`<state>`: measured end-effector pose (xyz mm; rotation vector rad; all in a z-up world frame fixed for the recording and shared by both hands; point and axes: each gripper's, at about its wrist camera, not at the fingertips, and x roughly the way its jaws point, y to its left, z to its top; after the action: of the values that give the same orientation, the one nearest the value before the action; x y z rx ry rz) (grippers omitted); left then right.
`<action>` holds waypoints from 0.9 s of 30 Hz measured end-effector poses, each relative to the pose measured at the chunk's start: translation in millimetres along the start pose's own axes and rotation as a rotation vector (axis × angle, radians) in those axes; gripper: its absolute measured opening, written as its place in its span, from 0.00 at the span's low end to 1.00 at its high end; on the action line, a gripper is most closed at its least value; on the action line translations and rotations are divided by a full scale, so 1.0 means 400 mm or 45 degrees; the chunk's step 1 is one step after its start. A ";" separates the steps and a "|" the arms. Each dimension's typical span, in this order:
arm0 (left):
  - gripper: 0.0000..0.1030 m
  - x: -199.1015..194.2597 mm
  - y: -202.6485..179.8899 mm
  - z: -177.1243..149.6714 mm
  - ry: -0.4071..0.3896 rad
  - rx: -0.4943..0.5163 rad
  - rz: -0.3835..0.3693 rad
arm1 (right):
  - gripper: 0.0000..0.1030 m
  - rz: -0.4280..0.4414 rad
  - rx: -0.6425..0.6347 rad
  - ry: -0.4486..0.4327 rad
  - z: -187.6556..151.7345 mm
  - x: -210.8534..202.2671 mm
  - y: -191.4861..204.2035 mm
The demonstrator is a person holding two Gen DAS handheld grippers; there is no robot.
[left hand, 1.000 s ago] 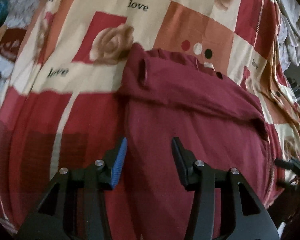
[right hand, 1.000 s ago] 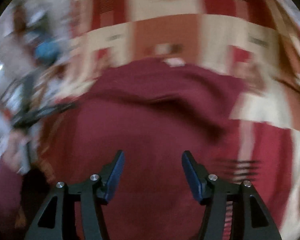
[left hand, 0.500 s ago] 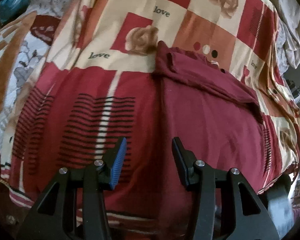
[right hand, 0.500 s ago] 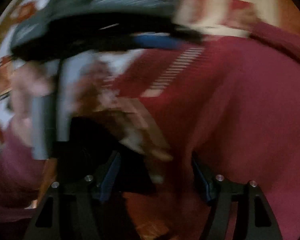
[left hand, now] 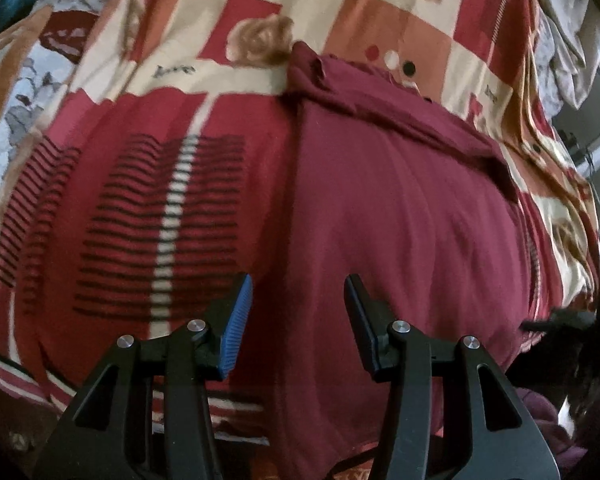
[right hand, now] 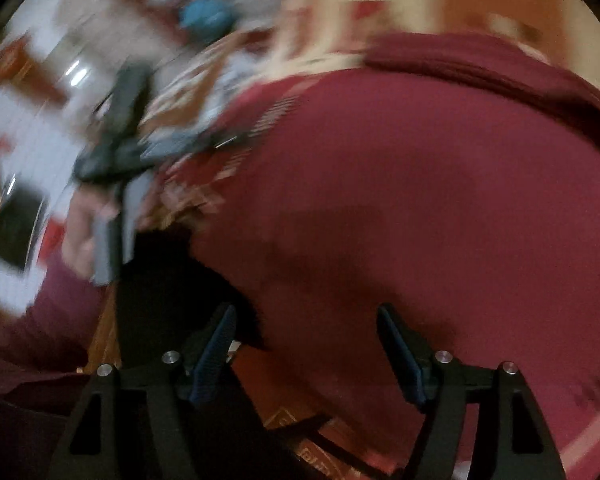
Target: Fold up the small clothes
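Left wrist: smooth maroon garment (left hand: 400,208) on patchwork bedspread (left hand: 380,28), gripper (left hand: 298,312) part-open, empty.

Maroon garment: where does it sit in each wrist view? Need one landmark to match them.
Left wrist: the maroon garment fills the centre and right, spread on the patterned bedspread, its near part between and beyond the open left tongs.
Right wrist: blurred, it fills the centre and right, above the open right tongs.
Shared landmark: the folded band along its far edge.
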<state>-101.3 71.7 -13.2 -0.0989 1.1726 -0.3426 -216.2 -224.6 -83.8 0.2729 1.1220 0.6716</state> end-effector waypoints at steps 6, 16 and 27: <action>0.46 0.024 -0.007 -0.042 0.069 0.039 0.011 | 0.70 -0.146 0.202 -0.054 -0.113 -0.093 -0.157; 0.46 0.025 0.039 -0.103 0.125 -0.006 0.050 | 0.70 -0.087 0.224 -0.089 -0.144 -0.076 -0.172; 0.46 0.034 -0.016 -0.137 0.207 0.138 -0.019 | 0.72 0.102 0.142 -0.076 -0.145 -0.031 -0.153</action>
<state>-148.4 66.9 -44.9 0.0157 1.3118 -0.4328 -249.5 -286.9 -131.2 0.4324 1.0973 0.6682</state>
